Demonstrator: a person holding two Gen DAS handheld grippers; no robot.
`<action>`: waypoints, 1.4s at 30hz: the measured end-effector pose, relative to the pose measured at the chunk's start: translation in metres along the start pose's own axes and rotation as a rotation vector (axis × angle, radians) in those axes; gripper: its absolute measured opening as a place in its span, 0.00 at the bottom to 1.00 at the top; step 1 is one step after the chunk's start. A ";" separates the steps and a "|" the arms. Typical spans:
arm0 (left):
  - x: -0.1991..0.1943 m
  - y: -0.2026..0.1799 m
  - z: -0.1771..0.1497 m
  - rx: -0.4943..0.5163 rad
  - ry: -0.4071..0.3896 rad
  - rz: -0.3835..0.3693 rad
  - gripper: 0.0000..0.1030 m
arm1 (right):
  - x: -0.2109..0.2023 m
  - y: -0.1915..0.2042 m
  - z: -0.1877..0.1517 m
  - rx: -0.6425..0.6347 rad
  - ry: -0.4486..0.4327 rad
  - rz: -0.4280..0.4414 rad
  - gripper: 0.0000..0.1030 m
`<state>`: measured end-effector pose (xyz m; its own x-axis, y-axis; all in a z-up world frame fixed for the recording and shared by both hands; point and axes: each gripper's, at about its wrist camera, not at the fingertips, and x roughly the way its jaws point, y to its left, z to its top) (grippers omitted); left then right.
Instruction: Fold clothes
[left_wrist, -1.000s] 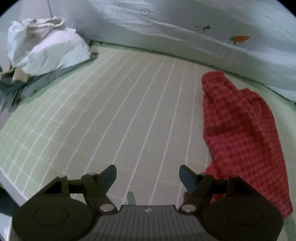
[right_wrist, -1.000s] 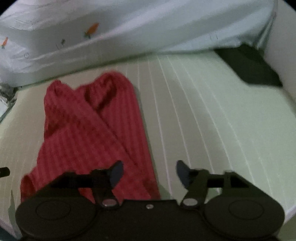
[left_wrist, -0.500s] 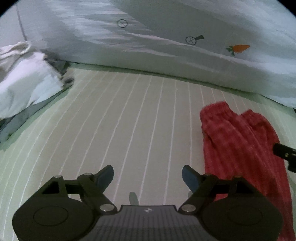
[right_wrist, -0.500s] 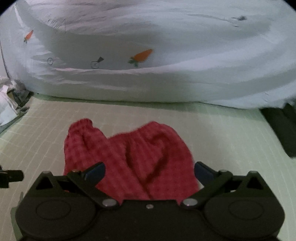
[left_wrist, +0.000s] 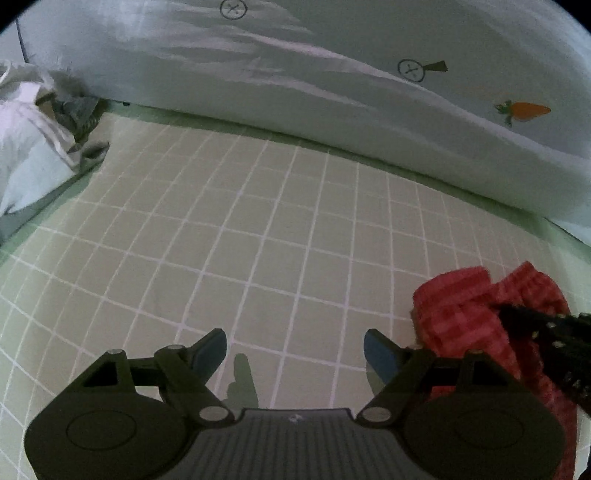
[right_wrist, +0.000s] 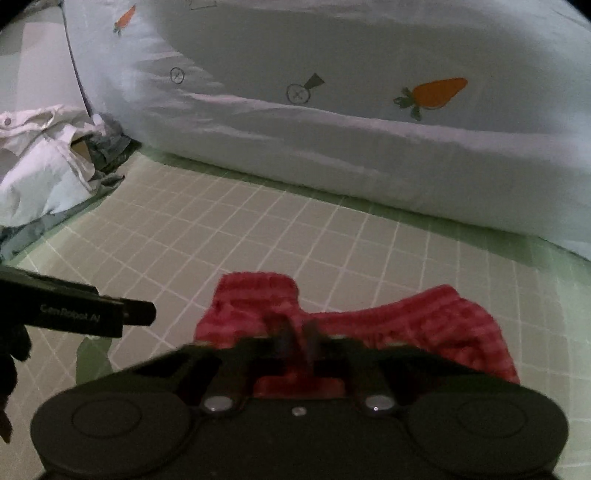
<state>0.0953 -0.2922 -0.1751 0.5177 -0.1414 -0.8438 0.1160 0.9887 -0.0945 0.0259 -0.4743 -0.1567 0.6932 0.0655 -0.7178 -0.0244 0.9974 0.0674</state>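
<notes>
A red checked garment (right_wrist: 424, 325) lies bunched on the green grid mat (right_wrist: 258, 229). It also shows at the right of the left wrist view (left_wrist: 458, 314). My right gripper (right_wrist: 297, 334) has its jaws closed together on the near edge of the red garment. My left gripper (left_wrist: 295, 347) is open and empty over bare mat, to the left of the garment. The right gripper reaches into the left wrist view (left_wrist: 546, 332) over the garment. The left gripper shows at the left of the right wrist view (right_wrist: 74, 314).
A pale quilt with carrot prints (left_wrist: 369, 110) runs along the far side of the mat. A heap of white and grey clothes (left_wrist: 33, 155) sits at the far left, also in the right wrist view (right_wrist: 48, 166).
My right gripper has gone from open to shut on the garment's edge. Both grippers have come lower and closer to the mat; the left one stayed open.
</notes>
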 end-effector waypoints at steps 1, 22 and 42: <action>0.000 0.000 0.000 -0.002 0.001 0.003 0.80 | -0.003 -0.002 0.000 0.003 -0.013 0.002 0.00; -0.017 -0.033 -0.014 0.071 -0.015 -0.030 0.80 | -0.073 -0.129 -0.070 0.425 -0.030 -0.338 0.47; -0.102 -0.034 -0.136 0.140 0.028 -0.034 0.80 | -0.164 -0.057 -0.201 0.376 0.014 -0.274 0.01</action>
<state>-0.0766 -0.3051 -0.1581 0.4877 -0.1711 -0.8561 0.2508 0.9667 -0.0503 -0.2316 -0.5358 -0.1819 0.6281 -0.1961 -0.7530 0.4229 0.8983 0.1188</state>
